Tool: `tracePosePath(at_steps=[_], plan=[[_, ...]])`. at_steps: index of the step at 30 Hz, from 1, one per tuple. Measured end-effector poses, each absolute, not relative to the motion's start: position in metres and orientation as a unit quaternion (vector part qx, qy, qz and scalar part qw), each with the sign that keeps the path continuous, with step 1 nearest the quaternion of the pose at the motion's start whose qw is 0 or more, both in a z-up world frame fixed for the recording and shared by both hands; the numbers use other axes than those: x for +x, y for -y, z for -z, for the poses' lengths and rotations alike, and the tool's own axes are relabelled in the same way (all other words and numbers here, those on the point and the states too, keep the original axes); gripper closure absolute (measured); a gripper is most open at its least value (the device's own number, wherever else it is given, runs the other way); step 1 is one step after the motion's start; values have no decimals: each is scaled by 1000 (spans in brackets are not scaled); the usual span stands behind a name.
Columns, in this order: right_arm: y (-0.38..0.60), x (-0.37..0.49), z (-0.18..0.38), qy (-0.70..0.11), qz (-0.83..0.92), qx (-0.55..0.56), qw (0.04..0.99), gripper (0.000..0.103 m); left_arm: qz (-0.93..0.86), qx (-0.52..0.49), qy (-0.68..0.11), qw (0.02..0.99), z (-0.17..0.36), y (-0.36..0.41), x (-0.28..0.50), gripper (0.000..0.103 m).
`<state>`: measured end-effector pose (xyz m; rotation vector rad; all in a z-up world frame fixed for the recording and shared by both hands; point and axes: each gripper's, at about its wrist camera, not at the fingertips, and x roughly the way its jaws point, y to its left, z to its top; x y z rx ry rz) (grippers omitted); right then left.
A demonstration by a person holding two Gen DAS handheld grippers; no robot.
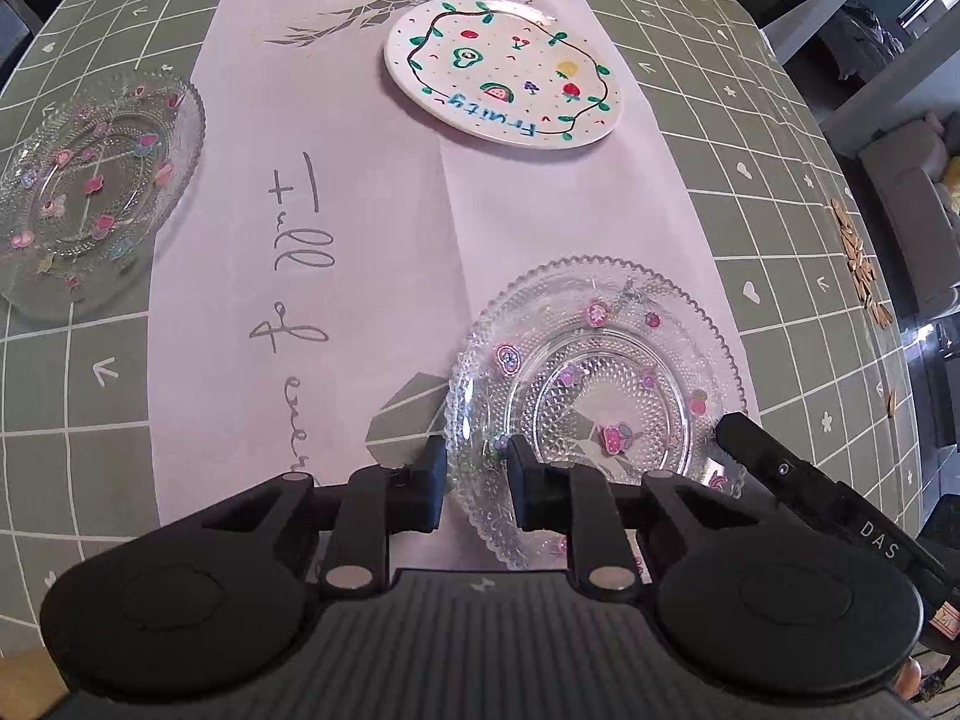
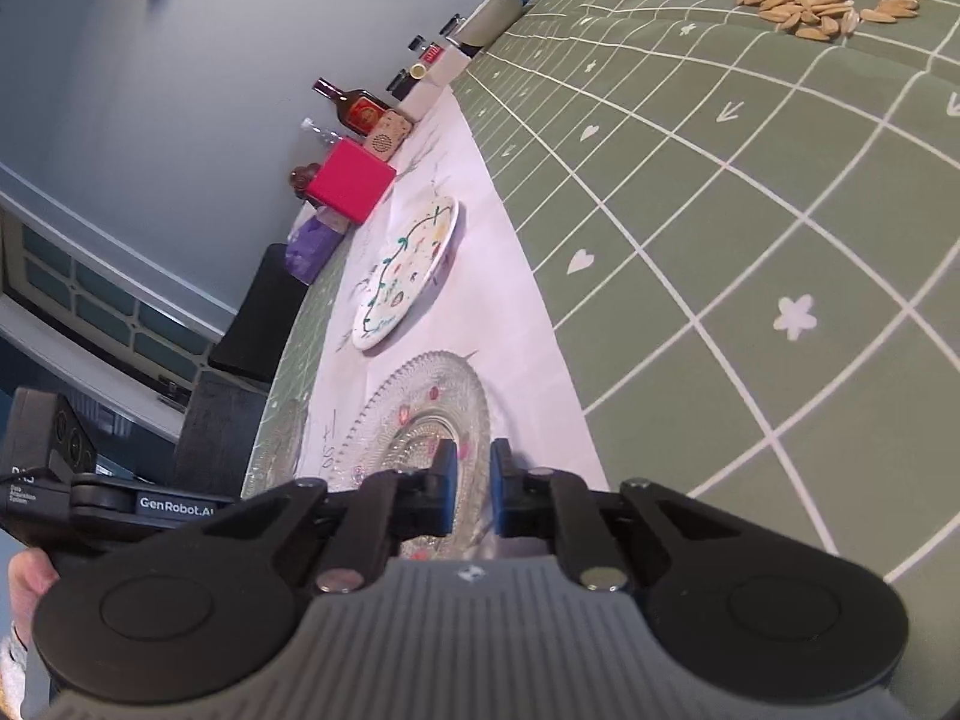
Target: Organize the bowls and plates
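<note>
- we are clamping the near glass plate (image 1: 600, 384) from two sides; the left gripper (image 1: 477, 480) is pinching its left rim, one finger outside and one inside the dish; the right gripper (image 2: 474, 495) is biting the opposite rim, its jaws nearly together on the thin glass
- the plate is lying on the pink runner (image 1: 300, 240), right at our fingertips, so neither hand is needing to reach
- the painted fruit plate (image 1: 504, 75) is sitting farther along the runner, straight ahead and well apart; the second glass plate (image 1: 96, 192) is resting off to the left on the green checked cloth (image 1: 750, 180), closer to the left hand
- we are judging the lift as next; the path to either plate is looking free
- the seeds (image 2: 828, 3) are lying far to the right; the bottles and the red box (image 2: 351, 186) are standing beyond the fruit plate, out of the way
</note>
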<state>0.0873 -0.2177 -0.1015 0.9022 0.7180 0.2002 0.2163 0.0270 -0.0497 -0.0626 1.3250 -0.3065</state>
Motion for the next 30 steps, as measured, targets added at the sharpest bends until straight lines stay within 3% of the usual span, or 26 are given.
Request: tracePosePath(at_steps=[20,30], plan=[[233,43,55,-315,-100,392,859,95,203,-13,-573,794,0,-15,145,81],[241,6,40,-320,-99,385,860,95,254,56,-575,776,0,3,99,81]])
